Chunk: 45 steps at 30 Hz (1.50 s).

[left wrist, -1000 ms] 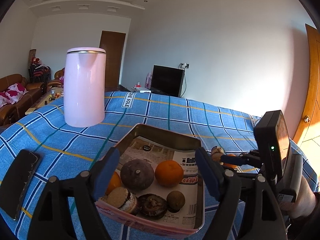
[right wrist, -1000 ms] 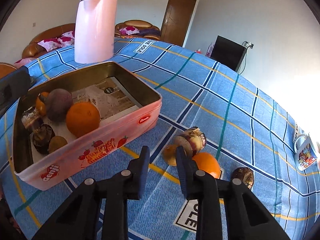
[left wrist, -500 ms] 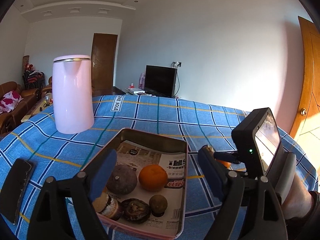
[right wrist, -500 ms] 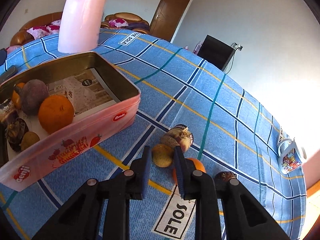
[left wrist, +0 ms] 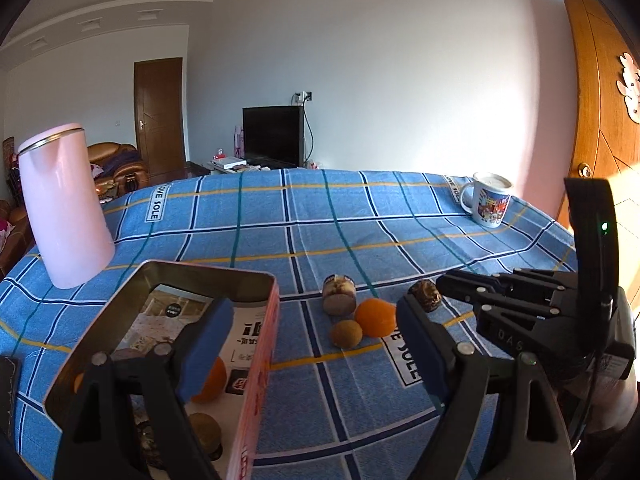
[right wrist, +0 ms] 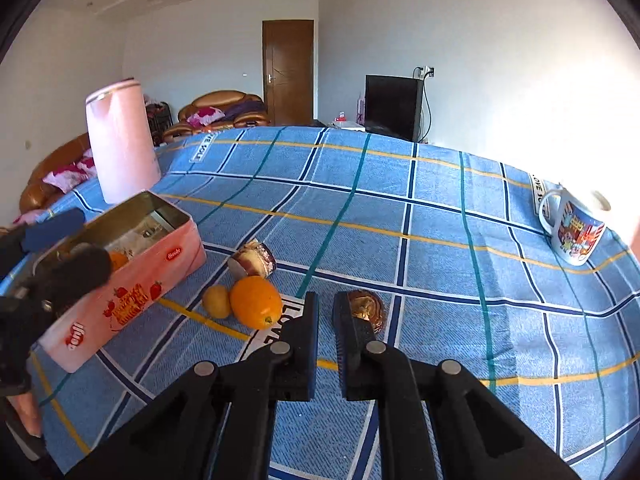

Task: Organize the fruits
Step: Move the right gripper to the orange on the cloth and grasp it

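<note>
Fruits: orange (right wrist: 256, 302) lay right of tin (right wrist: 132, 280). Left gripper (left wrist: 316, 356) fingers stood apart, holding nothing; right gripper (right wrist: 326, 338) fingers were together, gripping nothing.

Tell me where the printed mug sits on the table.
The printed mug stands far right in the right wrist view, alone on the blue checked tablecloth, well beyond the orange.
</note>
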{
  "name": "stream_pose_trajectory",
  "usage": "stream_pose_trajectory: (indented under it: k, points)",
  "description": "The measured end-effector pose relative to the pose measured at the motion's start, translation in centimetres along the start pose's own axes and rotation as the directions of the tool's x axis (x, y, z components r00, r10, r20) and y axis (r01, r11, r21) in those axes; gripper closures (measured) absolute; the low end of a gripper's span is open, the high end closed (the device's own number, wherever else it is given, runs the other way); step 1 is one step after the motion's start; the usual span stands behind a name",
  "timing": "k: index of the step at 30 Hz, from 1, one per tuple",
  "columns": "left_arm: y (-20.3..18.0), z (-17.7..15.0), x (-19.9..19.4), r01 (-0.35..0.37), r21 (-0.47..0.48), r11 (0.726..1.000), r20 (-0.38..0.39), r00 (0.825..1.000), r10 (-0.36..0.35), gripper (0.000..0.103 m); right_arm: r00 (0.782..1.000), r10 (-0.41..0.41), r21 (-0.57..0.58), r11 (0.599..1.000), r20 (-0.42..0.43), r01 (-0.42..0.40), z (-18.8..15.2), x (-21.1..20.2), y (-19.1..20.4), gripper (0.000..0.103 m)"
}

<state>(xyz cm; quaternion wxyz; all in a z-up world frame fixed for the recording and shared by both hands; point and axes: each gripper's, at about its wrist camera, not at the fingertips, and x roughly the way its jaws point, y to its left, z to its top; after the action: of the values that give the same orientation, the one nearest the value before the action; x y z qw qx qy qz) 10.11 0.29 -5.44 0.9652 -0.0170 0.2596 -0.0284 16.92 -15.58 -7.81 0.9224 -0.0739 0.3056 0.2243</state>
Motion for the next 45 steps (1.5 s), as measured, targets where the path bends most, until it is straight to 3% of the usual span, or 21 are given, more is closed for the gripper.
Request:
stream_pose_trajectory:
  k: [4, 6, 7, 8, 15, 21, 24, 31, 34, 36, 40, 45]
  points:
    - [-0.7, -0.2, 1.2, -0.015, 0.022, 1.000, -0.035, 0.999, 0.015, 0.018, 1.000, 0.028, -0.018, 0.999, 0.005, -0.028, 0.2, 0.1, 0.2, 0.091]
    - [0.3, -0.2, 1.0, -0.031, -0.013, 0.999, -0.024, 0.999, 0.030, 0.018, 0.997, 0.074, -0.055, 0.996, -0.012, -0.074, 0.3, 0.9, 0.9, 0.075]
    - [0.9, -0.2, 0.7, -0.043, -0.031, 0.999, -0.015, 0.999, 0.043, 0.017, 0.995, 0.097, -0.076, 0.992, -0.031, -0.099, 0.4, 1.3, 1.3, 0.060]
    - [1.7, -0.1, 0.3, -0.052, -0.052, 0.997, -0.004, 0.999, 0.052, 0.017, 0.992, 0.116, -0.099, 0.988, -0.041, -0.120, 0.4, 1.5, 1.9, 0.055]
    - [6.8, 0.2, -2.3, -0.106, -0.172, 0.979, 0.062, 0.991, 0.118, 0.013, 0.984, 0.156, -0.259, 0.950, -0.082, -0.172, 1.0, 3.3, 6.7, 0.055]
    - [6.8, -0.6, -2.4, -0.080, -0.157, 0.984, 0.053, 0.995, 0.090, 0.013, 0.991, 0.005, -0.430, 0.900, -0.136, -0.063, 1.2, 5.6, 10.1, 0.055]
    - [6.6, -0.6, -2.4, -0.078, -0.153, 0.985, 0.054, 0.995, 0.087, 0.012, 0.984, -0.024, -0.533, 0.843, -0.179, -0.076, 1.0, 5.8, 11.1, 0.055]
    - [7.6, -0.2, -3.7, -0.110, -0.166, 0.980, 0.087, 0.988, 0.125, 0.012, 0.980, -0.046, -0.607, 0.790, -0.195, -0.083, 0.6, 5.6, 11.2, 0.061]
    - [8.0, 0.0, -4.2, -0.104, -0.176, 0.979, 0.089, 0.989, 0.121, 0.012, 0.980, -0.075, -0.629, 0.775, -0.186, -0.060, 0.7, 5.8, 11.4, 0.072]
    - [7.8, 0.2, -4.2, -0.095, -0.173, 0.980, 0.092, 0.989, 0.112, 0.011, 0.980, -0.068, -0.628, 0.776, -0.186, -0.066, 0.8, 5.4, 11.3, 0.096]
    - [6.6, 0.3, -3.8, -0.067, -0.146, 0.987, 0.079, 0.994, 0.080, 0.010, 0.985, -0.032, -0.563, 0.823, -0.168, -0.069, 1.3, 4.2, 10.0, 0.099]
    - [4.6, 0.4, -2.3, -0.043, -0.100, 0.994, 0.043, 0.998, 0.048, 0.010, 0.977, -0.038, -0.454, 0.889, -0.210, -0.063, 0.9, 3.4, 6.2, 0.099]
